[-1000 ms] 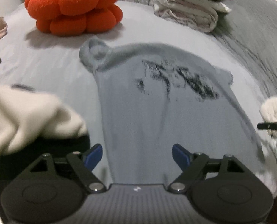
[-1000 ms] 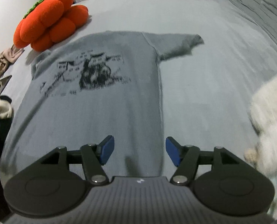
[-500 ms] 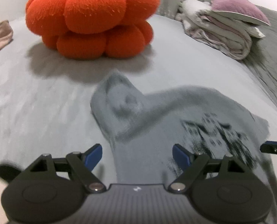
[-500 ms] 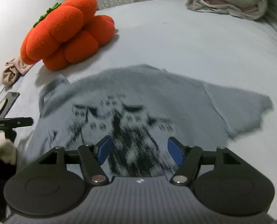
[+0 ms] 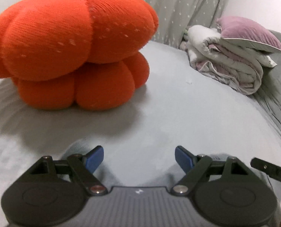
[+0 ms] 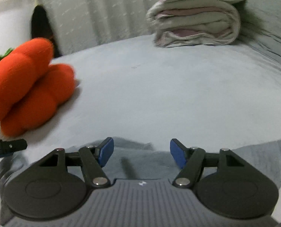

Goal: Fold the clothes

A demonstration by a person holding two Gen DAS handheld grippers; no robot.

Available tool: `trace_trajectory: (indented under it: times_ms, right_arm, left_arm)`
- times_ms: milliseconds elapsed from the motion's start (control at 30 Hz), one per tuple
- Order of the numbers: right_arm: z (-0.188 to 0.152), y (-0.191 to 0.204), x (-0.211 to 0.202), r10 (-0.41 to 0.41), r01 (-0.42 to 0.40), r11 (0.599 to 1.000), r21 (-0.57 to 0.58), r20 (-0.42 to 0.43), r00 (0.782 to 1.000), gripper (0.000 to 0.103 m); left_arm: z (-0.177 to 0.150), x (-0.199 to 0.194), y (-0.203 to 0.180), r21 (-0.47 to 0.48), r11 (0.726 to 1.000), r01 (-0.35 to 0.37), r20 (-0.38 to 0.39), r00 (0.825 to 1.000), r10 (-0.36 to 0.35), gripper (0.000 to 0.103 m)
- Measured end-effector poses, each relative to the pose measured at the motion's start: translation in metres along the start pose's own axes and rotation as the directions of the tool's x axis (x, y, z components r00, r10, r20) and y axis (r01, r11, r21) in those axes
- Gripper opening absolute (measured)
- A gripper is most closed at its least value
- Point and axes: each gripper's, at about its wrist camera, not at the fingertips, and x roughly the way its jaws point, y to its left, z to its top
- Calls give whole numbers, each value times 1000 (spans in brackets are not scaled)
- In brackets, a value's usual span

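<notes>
A: Two grippers, both spread wide with nothing between their blue pads. The left gripper (image 5: 139,158) hovers low over the upper edge of the soft grey knit T-shirt (image 6: 132,158), which lies on the pale grey bed sheet (image 6: 168,94), and the right gripper (image 6: 142,152) hangs over the same edge further along.

B: Which part of the shirt is that?

A: In the left wrist view a rumpled lobe of grey cloth shows behind the left finger, likely a sleeve. In the right wrist view one short sleeve sticks out flat to the right. The body of the shirt is hidden under the grippers, so how far it is folded cannot be told.

B: So which step does he reckon is in hand?

A: Judging by the pose, both grippers are lining up on the shirt's far edge for a pinch. A next move would call for dropping the pads onto the cloth and closing on a single layer, clear of the big orange plush pumpkin cushion (image 5: 70,51) just beyond. The folded white and pink quilt (image 5: 229,66) lies well apart.
</notes>
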Motion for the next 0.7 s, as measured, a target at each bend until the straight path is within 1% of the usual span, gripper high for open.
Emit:
trace_trajectory:
  times_ms: [133, 167, 200, 233, 267, 300, 367, 400, 467, 500, 533, 567, 600, 633, 667, 700]
  right_arm:
    - [-10, -18, 11, -26, 26, 1000, 10, 35, 999, 70]
    - [-12, -23, 14, -33, 32, 999, 13, 44, 998, 70]
    - [-15, -27, 16, -39, 38, 999, 16, 53, 998, 70]
    - [-17, -32, 20, -41, 40, 999, 22, 57, 998, 70]
    - [-18, -35, 23, -25, 24, 999, 38, 47, 999, 70]
    - [-20, -37, 24, -6, 4, 999, 48, 40, 999, 70]
    - [-21, -36, 25, 13, -15, 999, 42, 32, 999, 70]
    - [-21, -34, 25, 12, -12, 1000, 20, 28, 1000, 68]
    - [-20, -26, 24, 22, -22, 999, -25, 13, 1000, 63]
    - [-20, -23, 24, 30, -30, 999, -42, 7, 1000, 58]
    - [-20, -22, 25, 36, -36, 998, -56, 0, 999, 55]
    - [-21, -19, 26, 33, -33, 997, -75, -5, 999, 55]
    - [-23, -16, 28, 25, -25, 995, -99, -7, 1000, 53]
    - [-24, -13, 29, 23, -23, 992, -121, -6, 1000, 49]
    - [-25, -11, 29, 28, -28, 990, -137, -3, 1000, 45]
    - [-26, -9, 30, 33, -33, 988, -149, -1, 999, 37]
  left_arm:
    - [5, 27, -11, -2, 1000, 7, 61, 998, -7, 83]
    - [-4, 34, -12, 7, 1000, 4, 77, 997, -5, 83]
    - [-10, 41, -15, 21, 1000, -1, 76, 997, -1, 79]
    - [-8, 51, -21, 61, 998, -16, 6, 1000, 15, 79]
    - [-9, 48, -27, 96, 995, -17, 19, 1000, 16, 77]
    - [-10, 46, -29, 107, 994, 24, 9, 1000, -26, 73]
    - [-11, 41, -34, 129, 986, 103, -13, 995, -102, 72]
    - [-13, 41, -37, 146, 983, 109, -20, 994, -108, 71]
    - [-15, 39, -43, 195, 976, 97, -27, 995, -93, 68]
    - [-16, 39, -46, 216, 972, 93, -30, 996, -89, 65]
    - [-16, 38, -46, 221, 970, 101, -35, 995, -95, 62]
    - [-16, 37, -45, 219, 969, 112, -40, 994, -106, 59]
    - [-16, 37, -44, 216, 969, 119, -42, 993, -112, 58]
    - [-17, 37, -43, 212, 969, 126, -44, 992, -119, 55]
    - [-17, 38, -44, 208, 969, 135, -45, 991, -128, 50]
    - [-17, 39, -44, 204, 968, 144, -46, 989, -138, 43]
